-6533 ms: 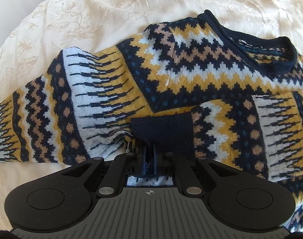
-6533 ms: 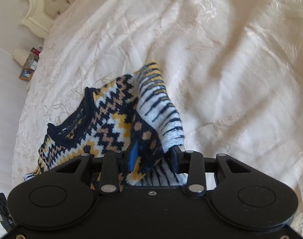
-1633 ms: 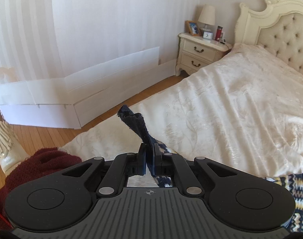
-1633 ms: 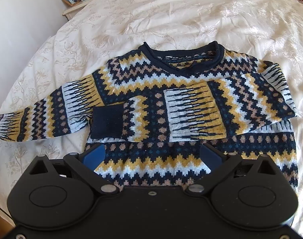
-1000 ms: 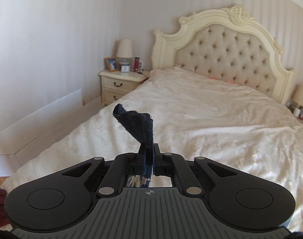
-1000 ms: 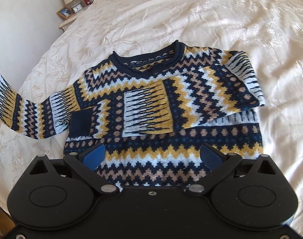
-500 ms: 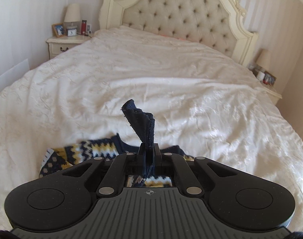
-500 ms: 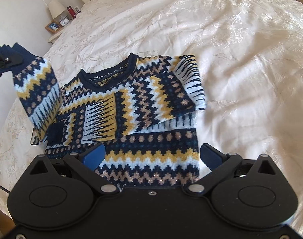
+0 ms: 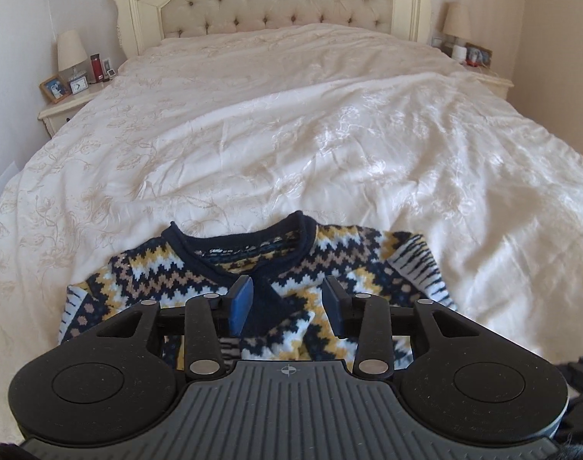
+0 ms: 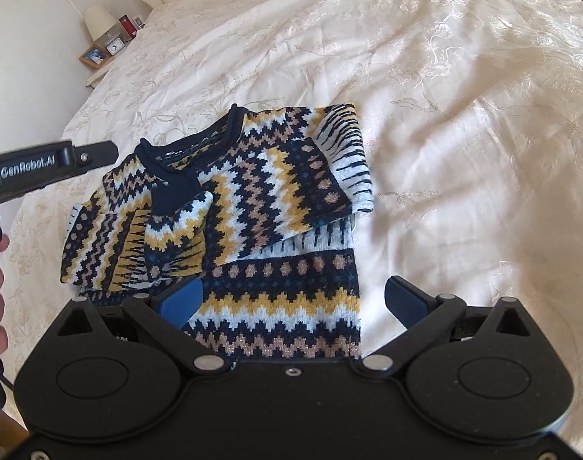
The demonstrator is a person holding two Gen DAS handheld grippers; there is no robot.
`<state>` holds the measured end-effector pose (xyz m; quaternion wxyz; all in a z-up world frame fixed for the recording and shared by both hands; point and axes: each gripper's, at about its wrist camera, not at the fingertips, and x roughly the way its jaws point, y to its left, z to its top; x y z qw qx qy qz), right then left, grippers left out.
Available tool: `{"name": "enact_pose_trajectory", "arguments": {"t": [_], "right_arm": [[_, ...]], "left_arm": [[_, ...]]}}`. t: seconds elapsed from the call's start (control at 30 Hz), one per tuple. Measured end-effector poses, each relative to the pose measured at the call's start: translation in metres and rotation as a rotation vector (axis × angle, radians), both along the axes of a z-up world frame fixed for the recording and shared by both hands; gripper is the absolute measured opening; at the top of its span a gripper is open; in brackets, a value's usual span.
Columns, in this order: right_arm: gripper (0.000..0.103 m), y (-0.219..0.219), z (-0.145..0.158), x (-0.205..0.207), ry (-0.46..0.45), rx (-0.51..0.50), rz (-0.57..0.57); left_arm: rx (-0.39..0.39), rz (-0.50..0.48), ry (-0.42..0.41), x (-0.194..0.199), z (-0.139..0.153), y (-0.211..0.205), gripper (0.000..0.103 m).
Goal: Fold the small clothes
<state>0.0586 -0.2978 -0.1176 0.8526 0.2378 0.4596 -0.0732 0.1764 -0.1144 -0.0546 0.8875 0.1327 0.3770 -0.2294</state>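
Over the bed (image 9: pixel 330 134), my left gripper (image 9: pixel 287 303) has its jaws partly open around the sweater (image 10: pixel 276 207) cuff (image 9: pixel 262 306), gripping nothing, while my right gripper (image 10: pixel 291 303) gapes wide, empty.

Black gripper (image 9: pixel 287 304) w/ blue pads (image 9: pixel 241 301), silver screws.

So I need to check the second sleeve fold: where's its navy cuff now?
In the right wrist view the navy cuff lies on the sweater chest, just below the neckline, left of centre. The left gripper is open just above it.
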Motion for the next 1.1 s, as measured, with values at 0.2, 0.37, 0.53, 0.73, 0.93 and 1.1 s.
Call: {"name": "enact_pose_trajectory", "arguments": {"t": [0.2,0.37,0.53,0.73,0.93,1.1], "right_arm": [[0.101,0.016,0.001,0.016,-0.009,-0.014,-0.017],[0.101,0.045,0.005,0.049,-0.016,-0.101,0.063],[0.101,0.080,0.006,0.089,-0.027,-0.197,0.147],[0.101,0.120,-0.007,0.129,0.006,-0.317,0.232],[0.101,0.145,-0.039,0.155,0.116,-0.443,0.307],[0.096,0.113,-0.043,0.148,0.184,-0.487,0.177]], "left_arm": [[0.080,0.002,0.067,-0.003,-0.025,0.045,0.039],[0.106,0.092,0.140,0.013,-0.044,0.094,0.039],[0.106,0.206,0.198,0.042,-0.057,0.138,0.039],[0.126,0.247,0.213,0.076,-0.068,0.160,0.039],[0.152,0.272,0.272,0.103,-0.094,0.167,0.039],[0.145,0.281,0.311,0.108,-0.104,0.172,0.039]]}}
